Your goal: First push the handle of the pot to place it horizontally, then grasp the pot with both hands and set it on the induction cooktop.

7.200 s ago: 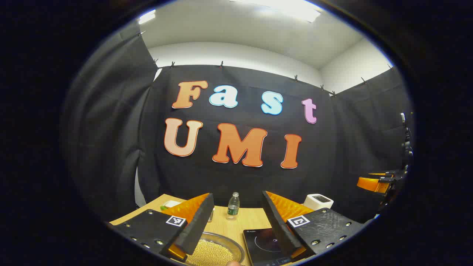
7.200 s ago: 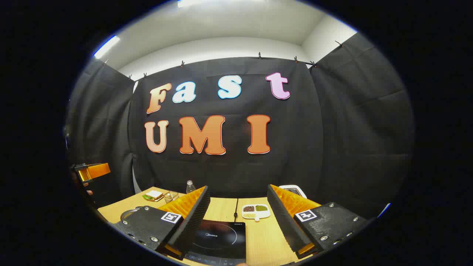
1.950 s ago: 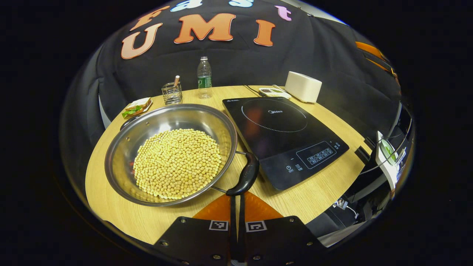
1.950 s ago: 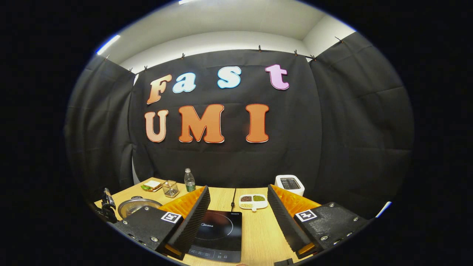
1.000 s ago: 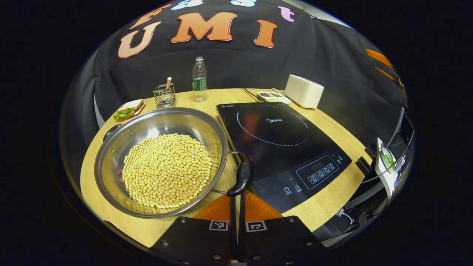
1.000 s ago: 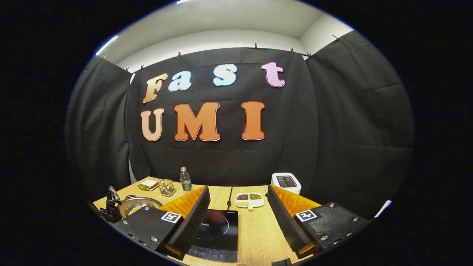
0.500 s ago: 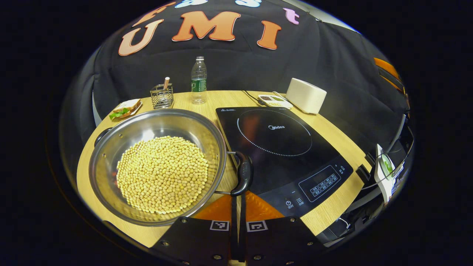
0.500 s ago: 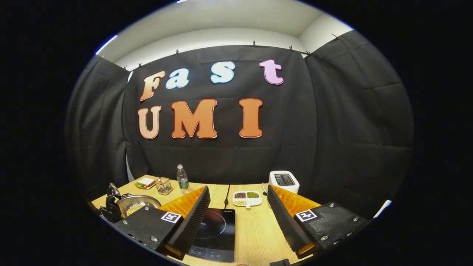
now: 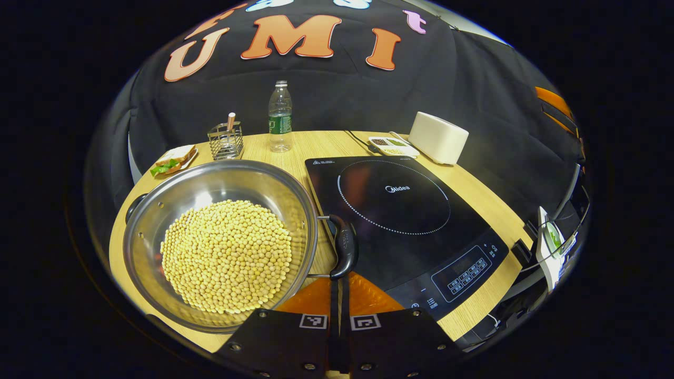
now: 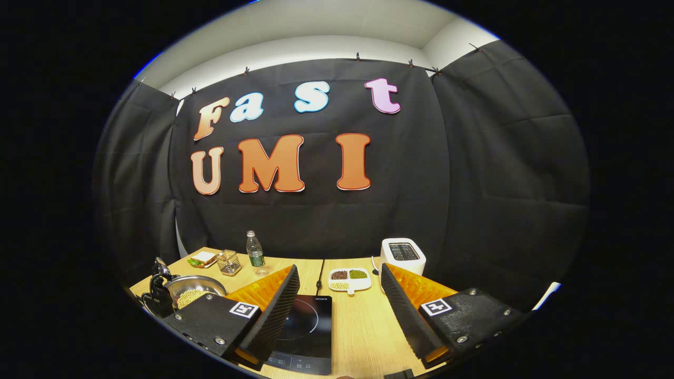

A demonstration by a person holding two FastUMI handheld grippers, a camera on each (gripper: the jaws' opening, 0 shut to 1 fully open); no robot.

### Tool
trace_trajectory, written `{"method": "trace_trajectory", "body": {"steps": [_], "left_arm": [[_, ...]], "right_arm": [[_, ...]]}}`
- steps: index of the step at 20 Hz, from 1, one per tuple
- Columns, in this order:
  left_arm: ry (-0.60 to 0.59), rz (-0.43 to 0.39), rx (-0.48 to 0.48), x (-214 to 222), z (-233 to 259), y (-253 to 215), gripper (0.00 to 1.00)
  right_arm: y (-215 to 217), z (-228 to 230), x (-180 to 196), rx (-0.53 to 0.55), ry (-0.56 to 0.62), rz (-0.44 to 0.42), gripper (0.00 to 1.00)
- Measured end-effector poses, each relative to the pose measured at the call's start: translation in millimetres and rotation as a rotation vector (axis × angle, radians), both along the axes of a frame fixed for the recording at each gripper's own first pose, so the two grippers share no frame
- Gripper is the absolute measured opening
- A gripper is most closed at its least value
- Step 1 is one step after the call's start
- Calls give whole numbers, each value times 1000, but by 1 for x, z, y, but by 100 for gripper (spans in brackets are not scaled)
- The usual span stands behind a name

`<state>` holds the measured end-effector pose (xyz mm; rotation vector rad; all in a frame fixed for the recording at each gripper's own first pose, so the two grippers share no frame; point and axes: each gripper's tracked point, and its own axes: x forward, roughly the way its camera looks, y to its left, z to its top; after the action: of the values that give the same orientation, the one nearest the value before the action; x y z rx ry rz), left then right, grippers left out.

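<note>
Just behind pot handle [image 9: 345, 251], closed left gripper [image 9: 337, 295]

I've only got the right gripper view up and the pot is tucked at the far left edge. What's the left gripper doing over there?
Observer: In the left gripper view, the left gripper has its fingers closed together, with the tips right at the near end of the pot's black handle.
Operator: Where's that handle relative to the cooktop?
Observer: It seems to lie along the left edge of the induction cooktop. The pot itself sits on the table beside the cooktop, not on it.
Operator: Anything on the pot's other side to grab?
Observer: Yes, a second dark handle sticks out from the rim on the far left side.
</note>
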<state>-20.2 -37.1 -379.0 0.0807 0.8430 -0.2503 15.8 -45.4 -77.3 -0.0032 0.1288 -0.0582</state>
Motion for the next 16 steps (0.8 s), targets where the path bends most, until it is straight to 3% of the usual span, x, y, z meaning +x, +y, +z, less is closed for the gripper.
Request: {"method": "trace_trajectory", "body": {"steps": [16], "left_arm": [[-24,-7,9,35,-7,4,1]], "right_arm": [[-5,-7,15,8,17,-20,96]]}}
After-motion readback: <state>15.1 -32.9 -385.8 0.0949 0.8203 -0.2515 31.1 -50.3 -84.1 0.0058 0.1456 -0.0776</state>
